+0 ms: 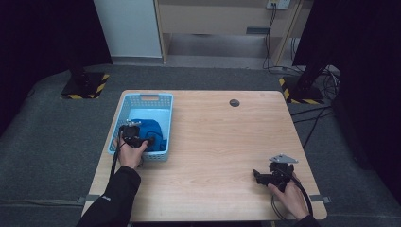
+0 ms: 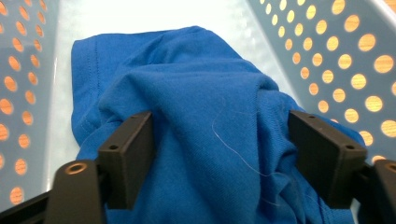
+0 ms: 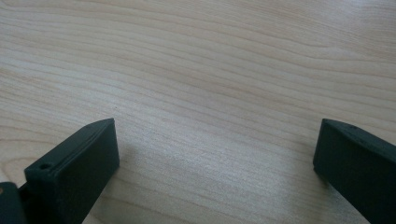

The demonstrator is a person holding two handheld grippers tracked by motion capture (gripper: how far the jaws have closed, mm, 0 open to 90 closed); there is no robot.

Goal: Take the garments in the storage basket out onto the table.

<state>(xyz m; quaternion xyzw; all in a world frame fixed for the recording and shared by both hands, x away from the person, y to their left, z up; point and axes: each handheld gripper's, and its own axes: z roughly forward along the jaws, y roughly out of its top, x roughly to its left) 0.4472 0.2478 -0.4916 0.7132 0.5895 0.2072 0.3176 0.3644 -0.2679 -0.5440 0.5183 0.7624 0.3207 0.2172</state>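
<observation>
Now, left gripper (image 2: 219, 154): I hold jaws spread astride crumpled blue cotton garment (image 2: 187, 107) in perforated light-blue plastic basket (image 1: 124, 109).
Right gripper (image 1: 261, 177): released, over pale wooden table (image 3: 201, 70).
Risk: thin pinch; cloth slips, or basket lifts.

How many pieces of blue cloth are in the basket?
1: a crumpled blue cloth lies in the light blue basket, between the open left gripper's jaws. Smaller pieces could be hidden beneath it.

A pale wooden worktop (image 1: 222, 142) is standing on grey carpet (image 1: 47, 137). Black curtains (image 1: 42, 33) are hanging at both sides. Behind, a white panel (image 1: 127, 28) and a wooden cabinet (image 1: 213, 19) are catching the light, while cables (image 1: 269, 42) are trailing down from a wall socket (image 1: 278, 4).
</observation>
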